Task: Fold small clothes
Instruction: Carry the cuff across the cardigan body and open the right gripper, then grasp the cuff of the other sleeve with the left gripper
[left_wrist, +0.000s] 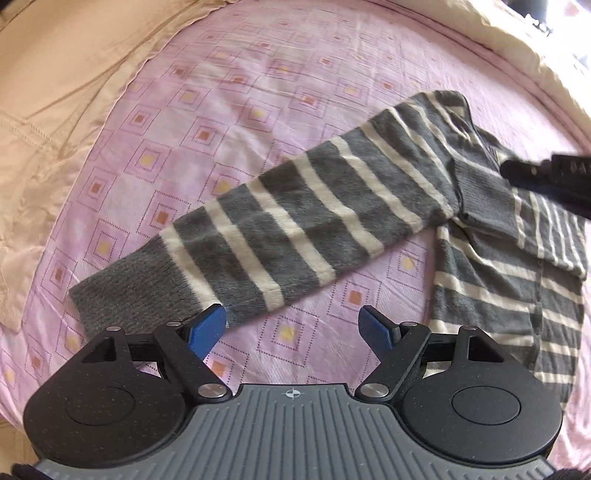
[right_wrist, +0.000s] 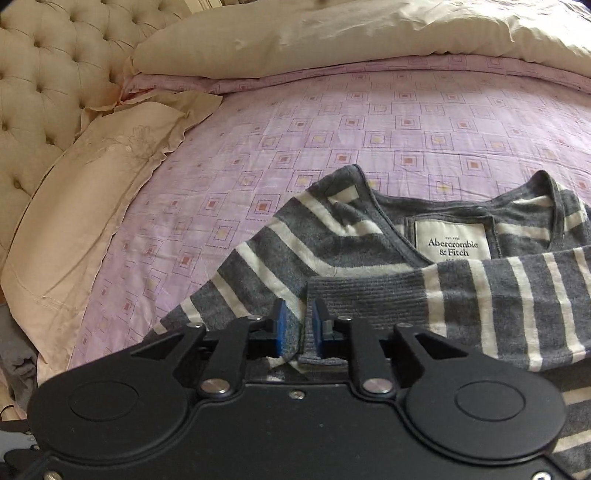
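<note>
Grey-striped cardigan (right_wrist: 332, 254) cuff edge clamped in right claw (right_wrist: 300, 325); left claw (left_wrist: 293, 328) spread apart.

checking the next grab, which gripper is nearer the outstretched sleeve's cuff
Left. The left gripper hovers open at the outstretched sleeve's cuff; the right gripper pinches the other sleeve's cuff over the chest.

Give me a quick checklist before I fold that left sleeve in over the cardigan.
1. Left claw open: ok.
2. Left claw around the cuff: not ok, it is beside it.
3. Sleeve lying flat on the bedsheet: ok.
4. Right claw shut on the other cuff: ok.
5. That cuff laid over the cardigan body: ok.
6. Buttons fastened: cannot tell.
</note>
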